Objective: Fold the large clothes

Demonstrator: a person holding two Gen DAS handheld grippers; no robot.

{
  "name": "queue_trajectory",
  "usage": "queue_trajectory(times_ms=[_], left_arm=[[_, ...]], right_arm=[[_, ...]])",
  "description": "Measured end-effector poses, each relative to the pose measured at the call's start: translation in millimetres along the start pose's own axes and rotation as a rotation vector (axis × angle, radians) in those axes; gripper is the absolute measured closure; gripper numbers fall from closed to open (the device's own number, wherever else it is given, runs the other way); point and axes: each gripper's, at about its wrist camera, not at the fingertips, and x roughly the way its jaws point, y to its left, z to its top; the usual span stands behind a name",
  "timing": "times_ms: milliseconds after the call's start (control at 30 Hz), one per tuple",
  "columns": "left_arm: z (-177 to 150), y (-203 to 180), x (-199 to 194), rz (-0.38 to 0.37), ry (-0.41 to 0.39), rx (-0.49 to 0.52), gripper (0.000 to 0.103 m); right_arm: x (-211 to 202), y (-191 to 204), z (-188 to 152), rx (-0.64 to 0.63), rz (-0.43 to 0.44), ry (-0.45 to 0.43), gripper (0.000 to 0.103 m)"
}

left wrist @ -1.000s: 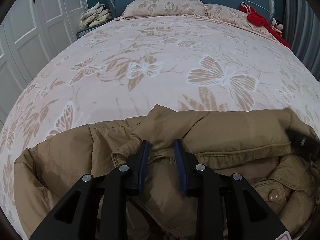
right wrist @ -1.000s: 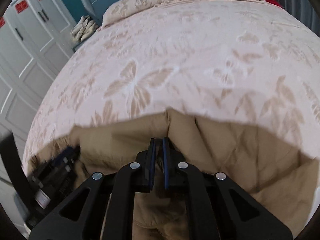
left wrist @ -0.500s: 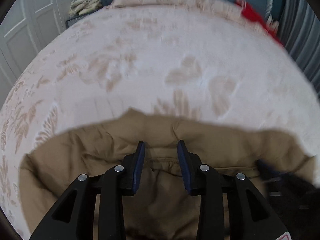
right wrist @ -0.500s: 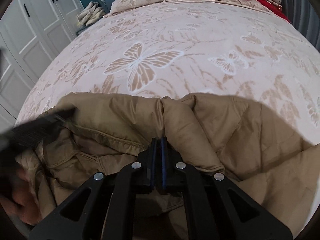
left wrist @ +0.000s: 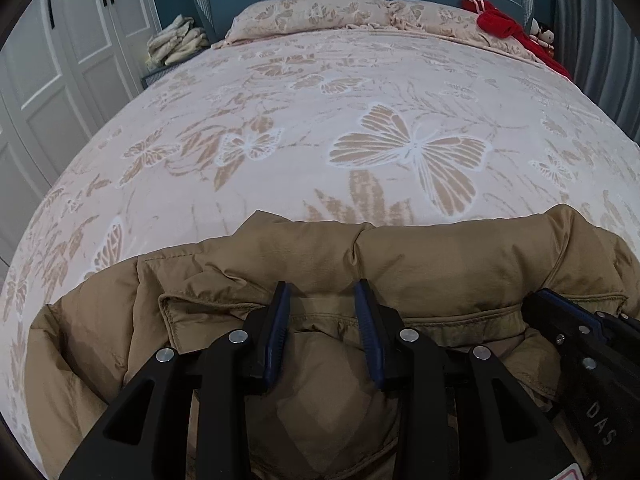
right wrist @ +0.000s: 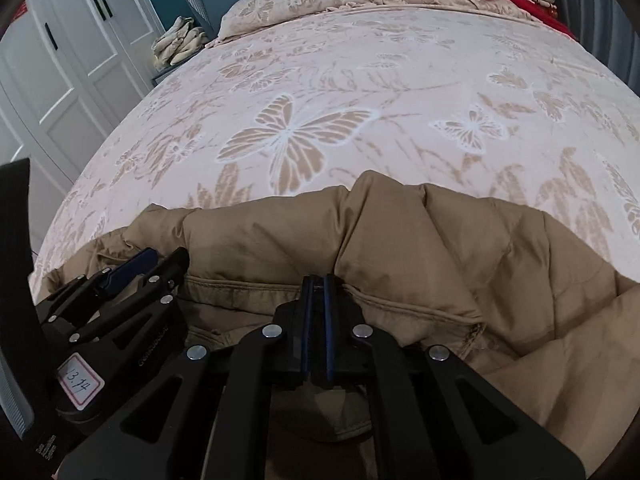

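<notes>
The left claw (left wrist: 322, 300) has just been easing its jaws wider: they now stand apart over the flat seamed band of the tan padded coat (left wrist: 440, 264), with cloth lying in the gap but neither pad pressing on it. So that side looks released. The right claw (right wrist: 319, 280) is clenched tight on a pinch of the same band, just beside where a puffy fold rises. From its own camera the left claw (right wrist: 132, 268) shows off to the side, close by along that edge.

To my eye this means the left end of the fold has been laid down and let go, while the right side is still held; the coat is only partly folded, bunched at the near end of the bed (left wrist: 280, 128).

Against a second ago, the left jaws are visibly wider, and the cloth between them has flattened out rather than humping up into the gap. The coat's far edge lies much where it did on the butterfly bedspread. The red garment (left wrist: 504, 28) sits untouched by the pillows (left wrist: 312, 12).
</notes>
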Motion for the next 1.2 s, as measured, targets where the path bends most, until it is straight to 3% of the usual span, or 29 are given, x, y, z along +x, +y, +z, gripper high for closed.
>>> queue_trajectory(times_ms=[233, 1200], left_arm=[[-6, -4, 2, 0.024, -0.042, 0.009, 0.069], [-12, -3, 4, 0.027, -0.093, -0.012, 0.069]], right_arm=[[8, 18, -9, -0.097, -0.109, -0.048, 0.102], [14, 15, -14, -0.087, -0.091, -0.083, 0.102]])
